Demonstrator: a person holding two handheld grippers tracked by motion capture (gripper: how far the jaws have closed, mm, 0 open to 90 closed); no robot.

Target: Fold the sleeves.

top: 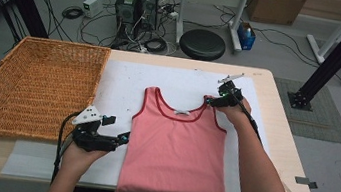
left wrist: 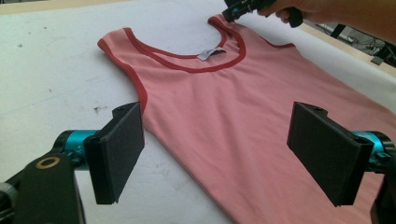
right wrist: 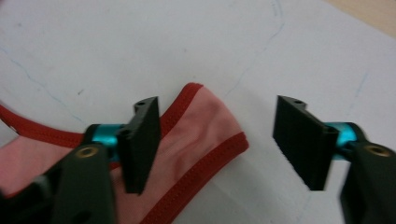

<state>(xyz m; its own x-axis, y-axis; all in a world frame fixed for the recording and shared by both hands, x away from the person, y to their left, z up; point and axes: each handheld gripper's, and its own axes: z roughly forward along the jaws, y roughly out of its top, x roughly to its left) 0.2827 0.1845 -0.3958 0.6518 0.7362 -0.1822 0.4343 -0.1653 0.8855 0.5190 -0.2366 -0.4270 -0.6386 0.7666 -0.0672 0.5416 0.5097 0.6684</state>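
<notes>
A pink top (top: 176, 147) with red trim lies flat, neckline far, on a white sheet (top: 119, 89) covering the table (top: 279, 136); its near hem hangs over the near edge. A wicker basket (top: 33, 87) sits at the left, overhanging the table.

Left gripper (top: 119, 139): held low just beside the top's left edge, near its middle. In the left gripper view the 2 jaws stand wide apart with nothing clamped; the left pad is over the white sheet beside the red-trimmed armhole, the right pad over the pink cloth, so the top's left edge (left wrist: 187, 154) runs between them.

Right gripper (top: 210, 101): at the top's far right strap (right wrist: 201, 130). In the right gripper view the jaws are apart, no pad pressing on cloth; the strap end lies between them, close against the left pad and well apart from the right pad. A white label (left wrist: 211, 53) shows inside the neckline.
</notes>
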